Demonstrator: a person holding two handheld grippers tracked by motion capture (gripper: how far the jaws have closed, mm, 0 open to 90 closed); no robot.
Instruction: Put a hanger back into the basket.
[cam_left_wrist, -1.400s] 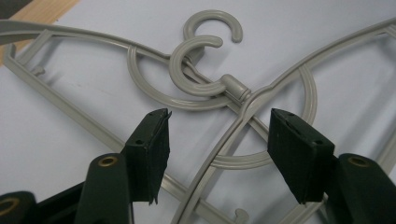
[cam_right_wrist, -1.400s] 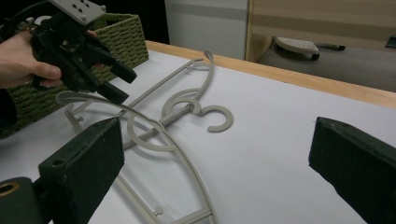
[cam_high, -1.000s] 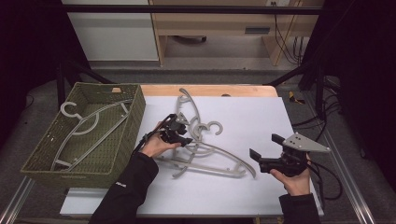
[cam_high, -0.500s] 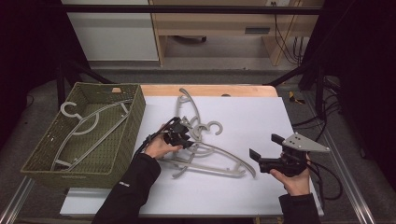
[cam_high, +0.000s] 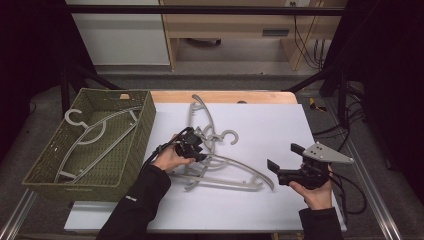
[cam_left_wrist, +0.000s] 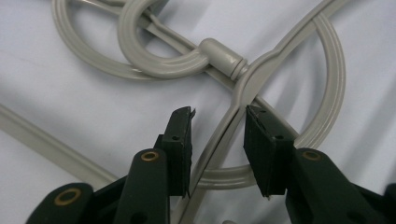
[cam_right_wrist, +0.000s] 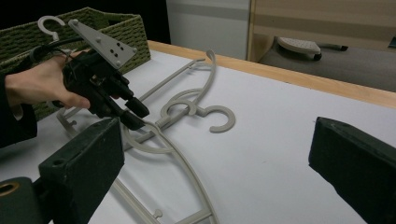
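Several grey plastic hangers (cam_high: 240, 170) lie tangled on the white table sheet (cam_high: 270, 115). My left gripper (cam_high: 199, 152) reaches into the pile from the left. In the left gripper view its jaws straddle one hanger's thin shoulder arm (cam_left_wrist: 224, 126) just below the hook neck (cam_left_wrist: 219, 51). The pads (cam_left_wrist: 180, 140) stand a little off the arm, and the jaws have just been opening with that arm between them. My right gripper (cam_high: 283, 157) rests at the near right of the table, wide open and holding nothing. The right gripper view looks over the hangers (cam_right_wrist: 187, 163) toward the left gripper (cam_right_wrist: 135, 112).
A green woven basket (cam_high: 115, 92) stands at the table's left with one grey hanger (cam_high: 95, 132) inside. A loose hanger hook (cam_high: 230, 136) curls mid-table. The table's wooden far edge (cam_high: 225, 95) runs behind, with dark stands and cables beyond.
My left gripper has edged slightly toward the near side over the hanger pile. The right gripper has stayed where it was.
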